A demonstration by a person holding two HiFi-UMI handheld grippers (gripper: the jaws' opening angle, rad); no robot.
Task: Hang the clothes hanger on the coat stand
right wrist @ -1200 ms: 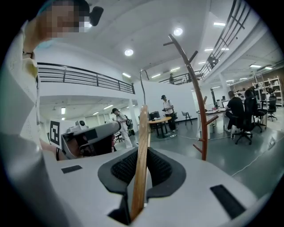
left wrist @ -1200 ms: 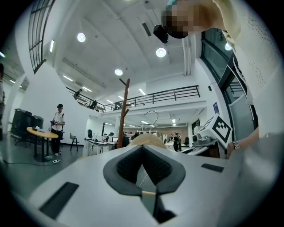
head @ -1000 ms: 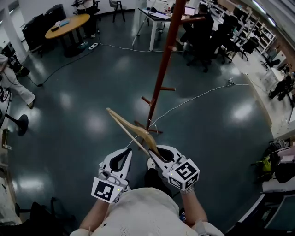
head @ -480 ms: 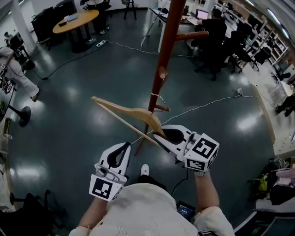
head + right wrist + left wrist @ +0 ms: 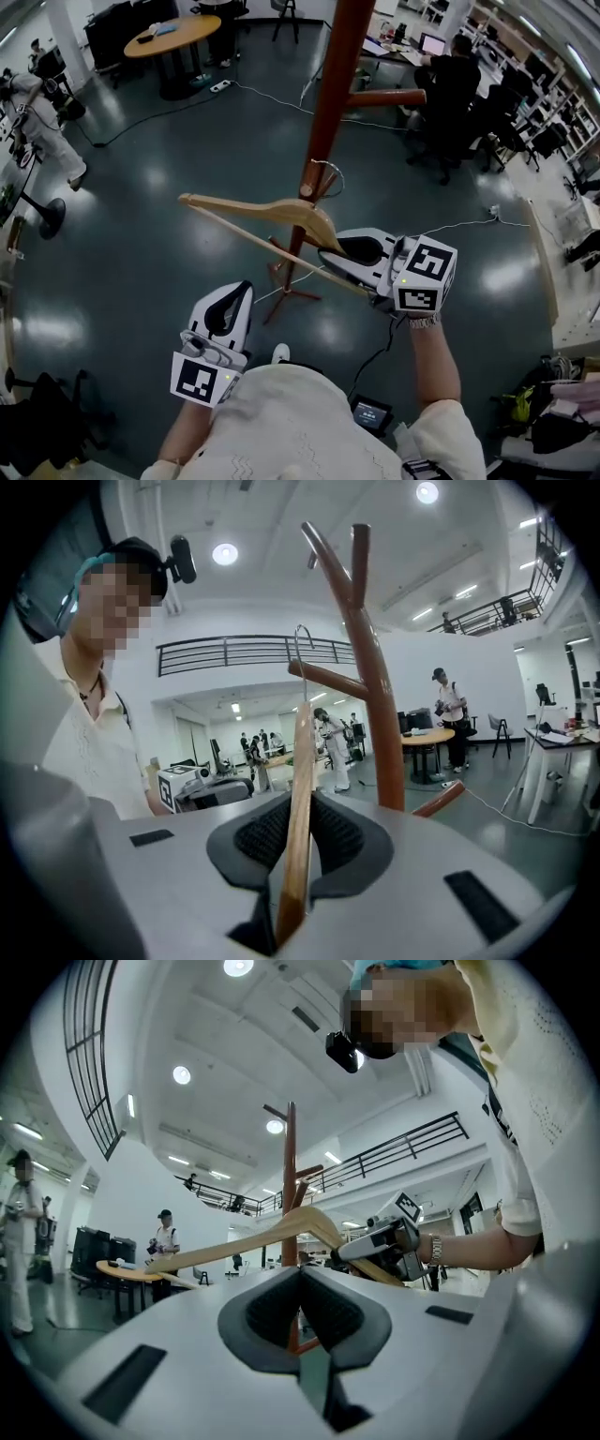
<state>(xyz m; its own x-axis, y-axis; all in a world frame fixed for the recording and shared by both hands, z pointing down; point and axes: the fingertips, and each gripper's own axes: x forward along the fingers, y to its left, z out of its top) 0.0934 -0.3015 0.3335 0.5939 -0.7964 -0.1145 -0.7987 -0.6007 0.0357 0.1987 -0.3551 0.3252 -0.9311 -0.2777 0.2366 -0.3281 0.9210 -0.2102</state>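
Right gripper (image 5: pixel 336 251): we have it clamped on one wooden arm of the clothes hanger (image 5: pixel 267 210).
Left gripper (image 5: pixel 232 302): jaws together, empty, held low.
Progress: we judge the hanger raised to the coat stand (image 5: pixel 330 94); hooking remains.
Right gripper view only: the wire hook (image 5: pixel 301 641) sits at a peg (image 5: pixel 328 680) tip, seemingly unseated.
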